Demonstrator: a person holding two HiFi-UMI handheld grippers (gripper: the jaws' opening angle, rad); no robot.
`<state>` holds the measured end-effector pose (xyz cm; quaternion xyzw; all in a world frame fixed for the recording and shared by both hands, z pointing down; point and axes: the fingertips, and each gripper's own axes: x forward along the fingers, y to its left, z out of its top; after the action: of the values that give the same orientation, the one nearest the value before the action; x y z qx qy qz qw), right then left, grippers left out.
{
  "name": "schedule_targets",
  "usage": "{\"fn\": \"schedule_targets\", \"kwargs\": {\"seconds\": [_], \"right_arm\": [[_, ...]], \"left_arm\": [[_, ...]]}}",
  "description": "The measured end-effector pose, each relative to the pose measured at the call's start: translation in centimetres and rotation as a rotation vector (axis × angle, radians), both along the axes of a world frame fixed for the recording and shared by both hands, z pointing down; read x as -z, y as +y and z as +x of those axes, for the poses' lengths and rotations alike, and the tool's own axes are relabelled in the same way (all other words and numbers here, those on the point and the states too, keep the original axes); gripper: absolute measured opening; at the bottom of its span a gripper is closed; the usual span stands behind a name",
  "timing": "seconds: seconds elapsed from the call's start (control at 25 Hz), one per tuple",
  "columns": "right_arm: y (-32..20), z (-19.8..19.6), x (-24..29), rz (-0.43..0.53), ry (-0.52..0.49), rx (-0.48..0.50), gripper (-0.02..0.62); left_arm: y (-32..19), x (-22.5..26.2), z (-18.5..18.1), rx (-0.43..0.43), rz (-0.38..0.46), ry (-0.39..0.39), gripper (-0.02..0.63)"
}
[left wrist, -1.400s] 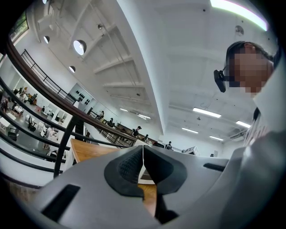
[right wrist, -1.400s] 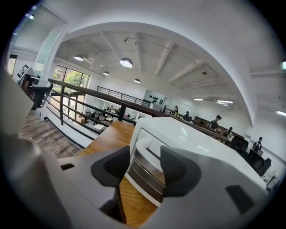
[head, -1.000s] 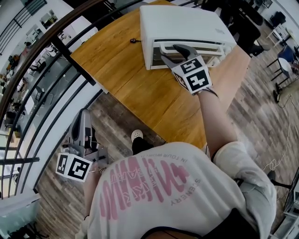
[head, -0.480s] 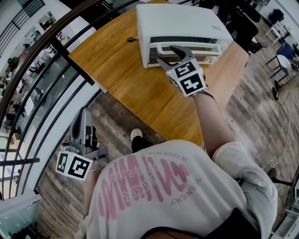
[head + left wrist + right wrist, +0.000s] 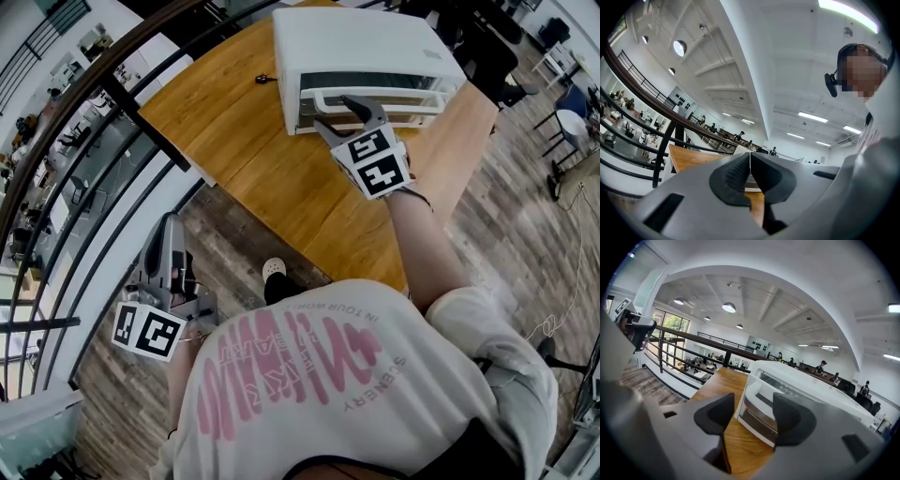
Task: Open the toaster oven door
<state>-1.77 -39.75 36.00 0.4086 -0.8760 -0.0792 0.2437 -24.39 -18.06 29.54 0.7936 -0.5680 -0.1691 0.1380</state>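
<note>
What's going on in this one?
A person works two handheld grippers at a white toaster oven on a wooden table. The right gripper is just in front of the door handle, jaws apart, gripping nothing. The left gripper hangs low at the person's side by the railing, jaws together and empty. The door looks closed.

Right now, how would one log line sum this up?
right gripper: open, at toaster oven handle, not gripping | left gripper: shut, empty, beside railing
</note>
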Motion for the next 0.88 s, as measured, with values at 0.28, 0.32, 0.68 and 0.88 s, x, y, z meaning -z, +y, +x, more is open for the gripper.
{"fn": "schedule_targets", "kwargs": {"seconds": [0.28, 0.32, 0.68, 0.88], "right_arm": [[0.9, 0.0, -0.3, 0.004, 0.005, -0.002, 0.244], [1.0, 0.0, -0.3, 0.005, 0.004, -0.002, 0.244], [1.5, 0.1, -0.8, 0.010, -0.005, -0.001, 0.244], [1.8, 0.1, -0.9, 0.012, -0.011, -0.002, 0.250]], "left_arm": [[0.3, -0.1, 0.1, -0.002, 0.004, 0.007, 0.021], [0.4, -0.1, 0.1, -0.002, 0.004, 0.008, 0.021], [0.2, -0.2, 0.7, -0.010, 0.006, 0.012, 0.021], [0.5, -0.2, 1.0, -0.011, 0.005, 0.017, 0.021]]}}
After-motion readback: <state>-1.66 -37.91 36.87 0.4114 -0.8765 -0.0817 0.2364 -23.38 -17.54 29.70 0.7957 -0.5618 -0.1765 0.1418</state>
